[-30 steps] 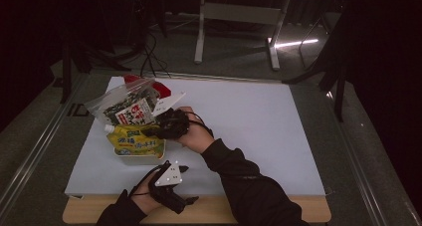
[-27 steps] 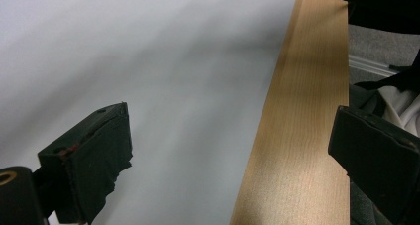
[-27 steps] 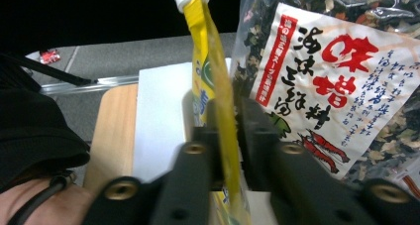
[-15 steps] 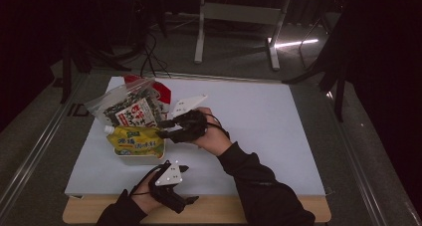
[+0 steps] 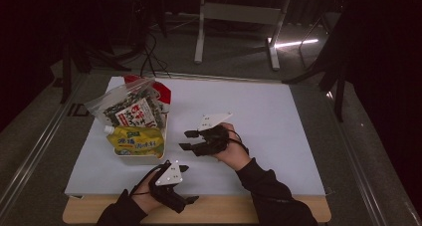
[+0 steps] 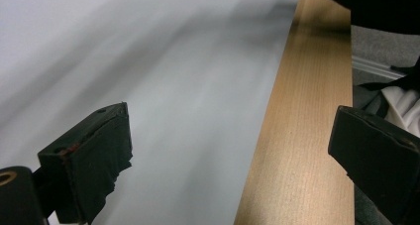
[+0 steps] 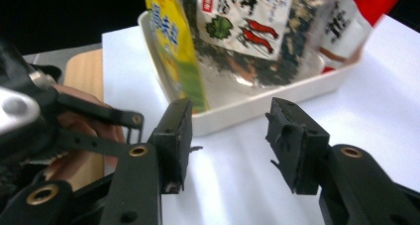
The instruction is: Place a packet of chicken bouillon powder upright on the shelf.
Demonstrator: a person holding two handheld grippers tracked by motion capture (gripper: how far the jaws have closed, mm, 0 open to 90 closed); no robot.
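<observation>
At the middle of the counter [image 5: 278, 116], on its white sheet, I read the right gripper [image 5: 191, 140] as empty: its jaws stand partly spread, nothing lies between the pads, and they have just been opening. In the right gripper view the same gripper [image 7: 229, 136] points at the white tray [image 7: 257, 103], with bare white sheet showing in the gap between the jaws; the tray is near but not touched.

The tray [image 5: 144, 159] sits at the left part of the sheet. It holds a yellow pouch [image 5: 134, 141] at the front, a clear bag of dark flakes [image 5: 130, 109] leaning behind it, and a red packet [image 5: 161, 91] at the back. In the right gripper view the yellow pouch [image 7: 173, 46] stands upright against the tray's near wall, beside the flake bag [image 7: 247, 31].

At the near edge of the counter, I see the left gripper [image 5: 181, 169] with its jaws spread wide and holding nothing; in the left gripper view its jaws [image 6: 230, 150] frame the white sheet and the bare wooden edge [image 6: 307, 136].

Compared with one second ago, the right gripper has drawn away from the yellow pouch, where its jaws were pressed together, toward the middle of the sheet. The left gripper has kept its place.
</observation>
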